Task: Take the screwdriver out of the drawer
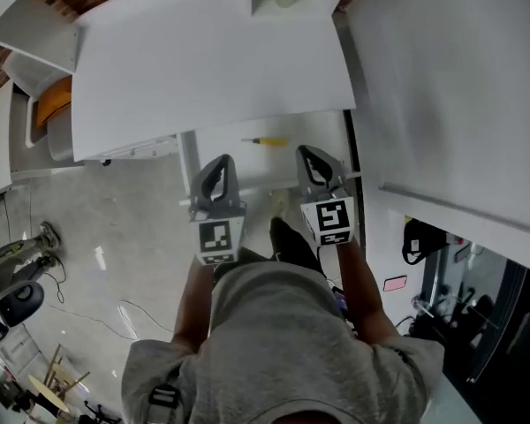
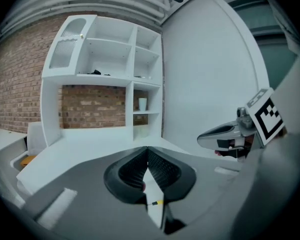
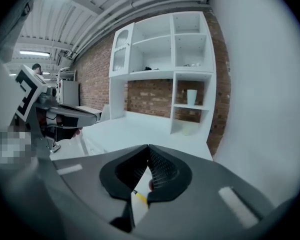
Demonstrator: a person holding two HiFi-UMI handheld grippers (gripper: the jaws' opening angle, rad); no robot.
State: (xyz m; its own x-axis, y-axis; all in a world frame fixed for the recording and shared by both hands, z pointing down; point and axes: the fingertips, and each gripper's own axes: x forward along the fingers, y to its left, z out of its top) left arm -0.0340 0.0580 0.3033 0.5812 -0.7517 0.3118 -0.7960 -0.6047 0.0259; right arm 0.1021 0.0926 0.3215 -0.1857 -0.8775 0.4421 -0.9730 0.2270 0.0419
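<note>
L claw and R claw both clenched, empty. Screwdriver lies in open drawer, just ahead of claws. I rate it light, stiff, slim; grip at yellow handle.

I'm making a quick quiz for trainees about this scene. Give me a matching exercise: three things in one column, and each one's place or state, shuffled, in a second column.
Things:
1. screwdriver
2. cup
3. right gripper

Places or states:
A. standing on a shelf of the white shelf unit
B. jaws shut, holding nothing
C. lying in the open drawer

Pairs: 1-C, 2-A, 3-B
</note>
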